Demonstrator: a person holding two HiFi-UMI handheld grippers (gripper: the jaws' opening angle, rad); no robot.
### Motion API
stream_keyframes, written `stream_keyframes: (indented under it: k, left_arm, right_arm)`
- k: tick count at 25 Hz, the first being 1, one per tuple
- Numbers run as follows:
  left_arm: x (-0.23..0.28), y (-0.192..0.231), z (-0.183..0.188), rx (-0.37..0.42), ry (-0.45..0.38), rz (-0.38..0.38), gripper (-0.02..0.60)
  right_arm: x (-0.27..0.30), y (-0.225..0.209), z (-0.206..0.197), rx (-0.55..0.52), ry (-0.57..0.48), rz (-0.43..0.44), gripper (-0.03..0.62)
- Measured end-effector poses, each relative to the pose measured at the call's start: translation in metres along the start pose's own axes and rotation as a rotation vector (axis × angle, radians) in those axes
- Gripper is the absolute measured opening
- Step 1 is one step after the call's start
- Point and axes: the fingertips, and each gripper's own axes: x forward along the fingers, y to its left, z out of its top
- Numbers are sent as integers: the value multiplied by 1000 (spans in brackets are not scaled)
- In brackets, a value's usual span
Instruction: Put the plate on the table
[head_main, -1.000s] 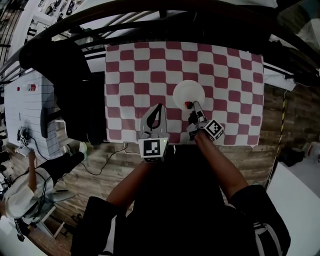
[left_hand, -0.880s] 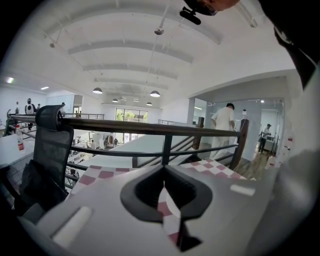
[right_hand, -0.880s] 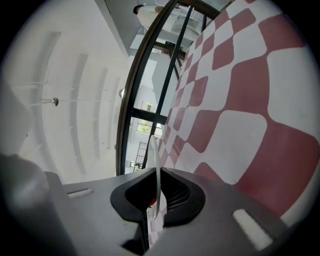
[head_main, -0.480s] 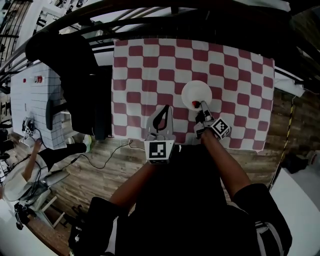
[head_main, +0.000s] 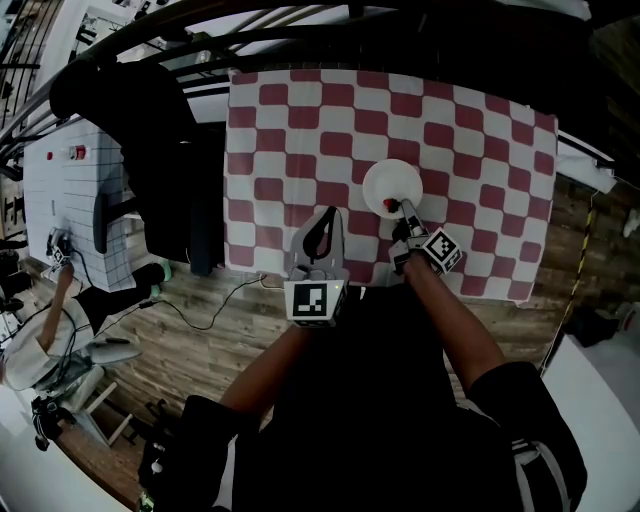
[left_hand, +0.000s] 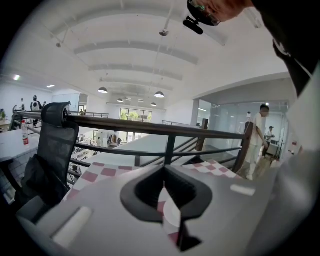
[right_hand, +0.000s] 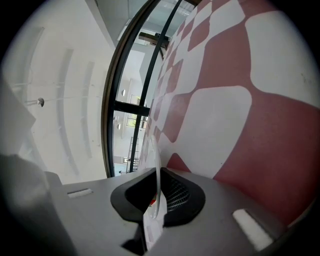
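Note:
A small white plate (head_main: 392, 183) is over the red-and-white checked table (head_main: 300, 130), right of its middle. My right gripper (head_main: 403, 207) is shut on the plate's near rim, where a red mark shows. In the right gripper view the plate (right_hand: 156, 165) runs edge-on between the pads, with the checked cloth (right_hand: 235, 75) close beside it; whether it touches the cloth I cannot tell. My left gripper (head_main: 325, 214) hovers over the table's near edge, shut and holding nothing. Through the left gripper's (left_hand: 164, 170) cavity a bit of the plate (left_hand: 172, 220) shows.
A black office chair (head_main: 150, 130) stands against the table's left side. A dark railing (head_main: 300, 30) runs behind the table. A cable (head_main: 210, 310) lies on the wooden floor, and a seated person (head_main: 40, 360) is at the lower left. Other people (left_hand: 260, 135) stand far off.
My right gripper has sunk a little toward the cloth with the plate still in its jaws. The left gripper has stayed where it was.

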Motion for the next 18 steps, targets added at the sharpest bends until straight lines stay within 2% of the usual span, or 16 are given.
stream_keyframes:
  k: [3, 6, 10, 18]
  left_arm:
    - [2, -1, 2, 31, -1, 5, 9]
    - [2, -6, 3, 7, -5, -6, 9]
    - [2, -12, 8, 53, -27, -20, 9]
    - [0, -12, 8, 58, -23, -2, 9]
  right_arm:
    - [1, -1, 0, 9, 8, -16, 18]
    - [0, -3, 0, 19, 15, -36, 18]
    - [3, -6, 1, 52, 13, -63, 18]
    - [2, -11, -2, 45, 46, -141, 20]
